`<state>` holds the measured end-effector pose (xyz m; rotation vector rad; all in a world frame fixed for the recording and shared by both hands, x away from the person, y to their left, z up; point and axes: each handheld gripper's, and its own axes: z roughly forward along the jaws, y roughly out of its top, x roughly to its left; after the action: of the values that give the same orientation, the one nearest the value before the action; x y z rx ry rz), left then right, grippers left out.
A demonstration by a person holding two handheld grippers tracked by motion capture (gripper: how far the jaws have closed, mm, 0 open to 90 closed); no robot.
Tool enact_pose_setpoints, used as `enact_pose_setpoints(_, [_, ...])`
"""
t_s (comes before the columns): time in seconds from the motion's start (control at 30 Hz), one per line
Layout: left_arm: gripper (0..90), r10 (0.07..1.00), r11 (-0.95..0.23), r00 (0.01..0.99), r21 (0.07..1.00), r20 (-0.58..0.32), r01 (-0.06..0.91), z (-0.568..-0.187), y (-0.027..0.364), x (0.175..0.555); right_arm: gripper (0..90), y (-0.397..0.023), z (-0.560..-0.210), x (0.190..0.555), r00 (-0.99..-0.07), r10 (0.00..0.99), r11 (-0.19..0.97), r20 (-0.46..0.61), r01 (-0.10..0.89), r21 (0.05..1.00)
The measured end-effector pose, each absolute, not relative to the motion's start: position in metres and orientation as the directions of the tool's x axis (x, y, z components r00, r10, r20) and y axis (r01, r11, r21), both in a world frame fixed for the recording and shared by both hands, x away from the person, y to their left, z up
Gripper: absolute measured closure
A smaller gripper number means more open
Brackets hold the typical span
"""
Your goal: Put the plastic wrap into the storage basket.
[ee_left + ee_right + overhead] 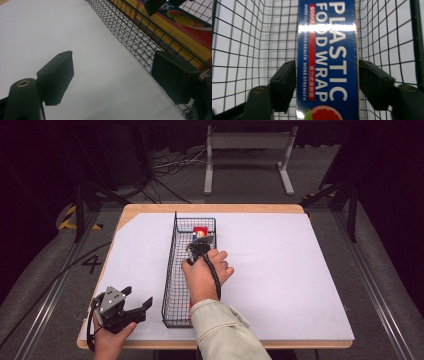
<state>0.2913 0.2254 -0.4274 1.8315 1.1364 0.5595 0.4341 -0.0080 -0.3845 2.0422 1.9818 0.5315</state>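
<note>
Right gripper view: claw [327, 85] straddles plastic wrap box [328, 50] (in basket [242, 50]).

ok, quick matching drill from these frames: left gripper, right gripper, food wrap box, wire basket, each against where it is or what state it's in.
Things:
1. left gripper
2. right gripper
3. food wrap box
4. wire basket

States or places:
A. lies inside the basket
B. stands on the white table cover
C. open, outside the basket at the table's near left
D. jaws on either side of the box, inside the basket

Pairs: 1-C, 2-D, 3-A, 4-B
</note>
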Motion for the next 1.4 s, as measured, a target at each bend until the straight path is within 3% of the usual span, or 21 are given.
enact_pose_setpoints(0.3, [18.6, 0.875, -0.19, 0.478, 0.858, -0.073, 0.478, -0.428, 0.225, 0.291, 30.8, -0.013, -0.376, 0.433, -0.003, 0.993, -0.048, 0.115, 0.9, 0.434])
enact_pose_setpoints(0.67, [18.6, 0.876, -0.201, 0.478, 0.856, -0.06, 0.477, -0.428, 0.224, 0.292, 27.2, -0.017, -0.354, 0.425, -0.118, 0.985, 0.034, 0.122, 0.841, 0.54])
enact_pose_setpoints(1.4, [18.6, 0.877, -0.208, 0.477, 0.853, -0.053, 0.478, -0.429, 0.222, 0.294, 26.3, -0.045, -0.329, 0.406, -0.237, 0.956, 0.081, 0.173, 0.781, 0.619])
